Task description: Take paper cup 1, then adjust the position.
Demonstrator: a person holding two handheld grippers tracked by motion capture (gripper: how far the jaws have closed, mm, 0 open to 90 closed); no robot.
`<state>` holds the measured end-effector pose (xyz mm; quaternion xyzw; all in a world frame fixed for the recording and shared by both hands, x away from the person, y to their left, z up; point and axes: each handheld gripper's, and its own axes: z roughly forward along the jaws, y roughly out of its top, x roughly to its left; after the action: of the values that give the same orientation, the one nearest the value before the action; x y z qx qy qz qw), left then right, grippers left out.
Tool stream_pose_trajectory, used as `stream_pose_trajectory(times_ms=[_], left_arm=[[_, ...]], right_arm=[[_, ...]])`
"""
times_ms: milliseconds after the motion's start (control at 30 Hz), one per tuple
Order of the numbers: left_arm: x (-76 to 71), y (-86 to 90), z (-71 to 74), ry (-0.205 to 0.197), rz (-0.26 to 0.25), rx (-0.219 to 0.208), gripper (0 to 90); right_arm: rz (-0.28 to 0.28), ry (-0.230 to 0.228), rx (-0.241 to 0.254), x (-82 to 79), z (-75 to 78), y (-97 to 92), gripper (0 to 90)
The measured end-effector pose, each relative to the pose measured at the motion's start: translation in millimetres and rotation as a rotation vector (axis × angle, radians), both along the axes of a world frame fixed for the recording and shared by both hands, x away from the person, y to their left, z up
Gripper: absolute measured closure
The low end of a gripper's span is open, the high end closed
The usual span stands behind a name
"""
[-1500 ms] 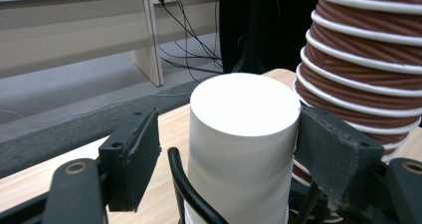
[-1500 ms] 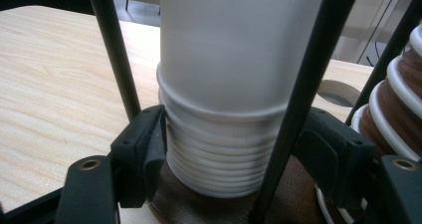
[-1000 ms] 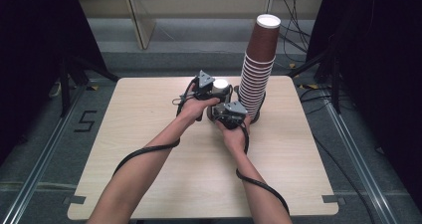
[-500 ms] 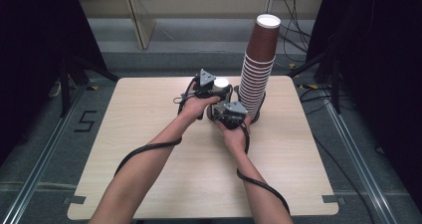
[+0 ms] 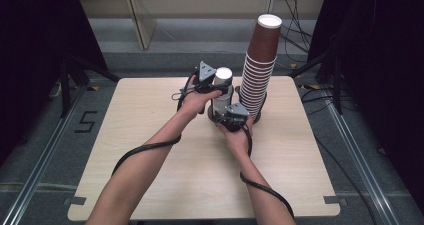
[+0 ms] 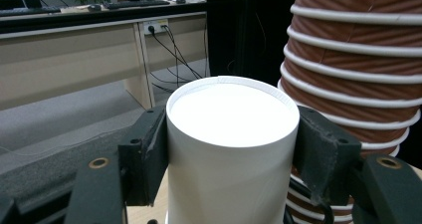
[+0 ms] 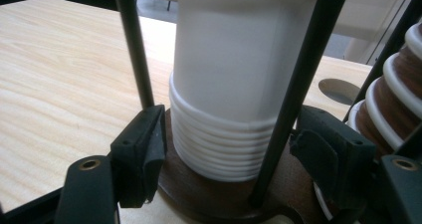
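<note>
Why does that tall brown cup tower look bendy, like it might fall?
The brown cup stack does curve: its top leans right of its base. The white cup stack beside it stands straight in its holder. Nothing is spilled or crushed.

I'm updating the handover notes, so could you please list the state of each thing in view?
White cup: upside down, top of the white stack, clamped between the left gripper's jaws.
White cup stack: nested, upright in a round brown holder.
Left gripper: shut on the white cup.
Right gripper: jaws flank the stack's lower rims, just opening, apart from them.
Brown cup stack: tall, nested, upside down, standing untouched.
</note>
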<state>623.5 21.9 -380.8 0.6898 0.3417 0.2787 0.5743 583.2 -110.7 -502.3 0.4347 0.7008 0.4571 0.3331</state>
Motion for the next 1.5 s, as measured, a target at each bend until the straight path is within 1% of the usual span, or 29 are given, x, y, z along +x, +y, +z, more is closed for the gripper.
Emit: stream_pose_trajectory(times_ms=[33, 267, 300, 333, 367, 400, 467, 500, 533, 567, 633, 667, 700, 733, 833, 867, 900, 933, 967, 1033, 1133, 1200, 1267, 1300, 1367, 1400, 1433, 1467, 1500], left_arm=[[-0.7, 0.4, 2.1, -0.004, 0.001, 0.0, 34.4], [-6.2, 1.1, 14.6, -0.035, 0.0, -0.008, 34.4], [-7.1, 0.9, 16.8, -0.043, 0.001, -0.006, 34.4], [-8.2, 0.7, 18.9, -0.048, 0.001, -0.008, 34.4], [-9.4, 0.7, 21.5, -0.054, 0.002, -0.004, 34.3], [-10.5, 0.8, 23.1, -0.056, 0.002, -0.002, 34.3], [-13.3, 1.5, 26.9, -0.064, 0.0, -0.002, 34.3], [-14.8, 2.3, 28.8, -0.068, 0.0, 0.0, 34.3], [-16.7, 3.0, 30.7, -0.066, 0.0, -0.002, 34.3], [-18.5, 3.9, 32.5, -0.065, -0.001, -0.003, 34.2], [-22.8, 6.3, 35.8, -0.061, -0.004, -0.004, 34.2], [-24.7, 7.4, 36.9, -0.06, -0.007, -0.004, 34.1], [-28.6, 9.4, 38.5, -0.057, -0.008, -0.005, 34.1], [-31.2, 10.6, 39.2, -0.055, -0.01, -0.005, 34.1], [-43.9, 17.7, 42.4, -0.053, -0.022, 0.0, 34.1], [-46.9, 19.1, 42.9, -0.05, -0.026, -0.003, 34.0], [-50.9, 21.7, 43.5, -0.052, -0.03, 0.005, 34.0], [-54.0, 23.3, 43.5, -0.05, -0.033, 0.006, 34.0], [-59.4, 26.0, 43.1, -0.045, -0.042, 0.008, 34.0], [-68.7, 30.2, 41.1, -0.04, -0.055, 0.025, 33.9], [-84.1, 35.5, 35.4, -0.013, -0.076, 0.035, 34.0], [-94.5, 38.5, 32.1, -0.01, -0.089, 0.045, 33.9], [-104.8, 41.4, 29.0, -0.006, -0.102, 0.046, 33.9], [-110.0, 43.0, 27.5, -0.008, -0.112, 0.051, 34.0], [-119.8, 46.0, 24.3, -0.004, -0.128, 0.048, 33.9], [-124.3, 47.8, 22.6, -0.003, -0.134, 0.054, 33.9], [-128.5, 49.3, 20.8, -0.004, -0.138, 0.055, 33.9], [-132.2, 51.1, 19.1, -0.003, -0.143, 0.055, 33.9], [-135.6, 52.6, 17.3, 0.0, -0.146, 0.053, 33.9]], right_arm=[[0.004, 0.007, -0.007, -1.0, 0.8, -0.9, 29.8], [0.013, -0.003, -0.017, -9.1, 7.3, -4.7, 29.0], [0.007, -0.015, -0.013, -9.3, 7.2, -4.3, 28.9], [0.001, 0.004, 0.006, -12.1, 8.0, -3.5, 28.8], [0.009, 0.008, 0.002, -13.4, 9.0, -4.3, 28.6], [0.008, -0.002, 0.007, -15.1, 9.6, -3.9, 28.4], [0.018, 0.004, 0.005, -17.8, 11.3, -4.5, 28.0], [0.031, -0.017, -0.016, -18.3, 12.6, -6.4, 27.8], [0.033, 0.006, -0.01, -21.7, 14.8, -6.8, 27.6], [0.03, -0.008, -0.003, -22.8, 15.8, -7.4, 27.4], [0.046, 0.003, -0.017, -27.2, 20.6, -11.4, 27.2], [0.045, -0.007, -0.013, -29.0, 21.8, -12.4, 26.9], [0.054, 0.0, -0.016, -31.3, 23.5, -13.9, 26.8], [0.074, -0.011, -0.044, -34.3, 26.2, -18.1, 26.7], [0.097, -0.002, -0.057, -45.5, 31.5, -26.1, 26.7], [0.119, -0.023, -0.078, -47.9, 33.7, -31.2, 26.7], [0.112, -0.012, -0.065, -51.7, 35.1, -33.3, 26.7], [0.133, -0.027, -0.092, -54.3, 37.7, -38.5, 26.7], [0.143, -0.041, -0.101, -55.9, 39.0, -41.9, 26.8], [0.151, -0.005, -0.067, -66.6, 41.0, -48.0, 26.9], [0.192, -0.015, -0.085, -78.3, 44.1, -60.0, 26.9], [0.19, 0.012, -0.052, -88.6, 45.3, -65.3, 27.4], [0.203, 0.016, -0.033, -96.9, 45.2, -69.1, 26.2], [0.221, 0.041, -0.021, -101.2, 45.8, -70.7, 25.3], [0.231, 0.034, 0.002, -107.9, 46.3, -73.3, 23.8], [0.24, 0.041, 0.008, -110.9, 46.9, -74.8, 22.6], [0.248, 0.046, 0.031, -113.9, 46.4, -74.7, 22.0], [0.242, 0.068, 0.047, -118.5, 46.5, -74.6, 19.2], [0.254, 0.089, 0.058, -121.4, 46.6, -75.5, 16.2]])
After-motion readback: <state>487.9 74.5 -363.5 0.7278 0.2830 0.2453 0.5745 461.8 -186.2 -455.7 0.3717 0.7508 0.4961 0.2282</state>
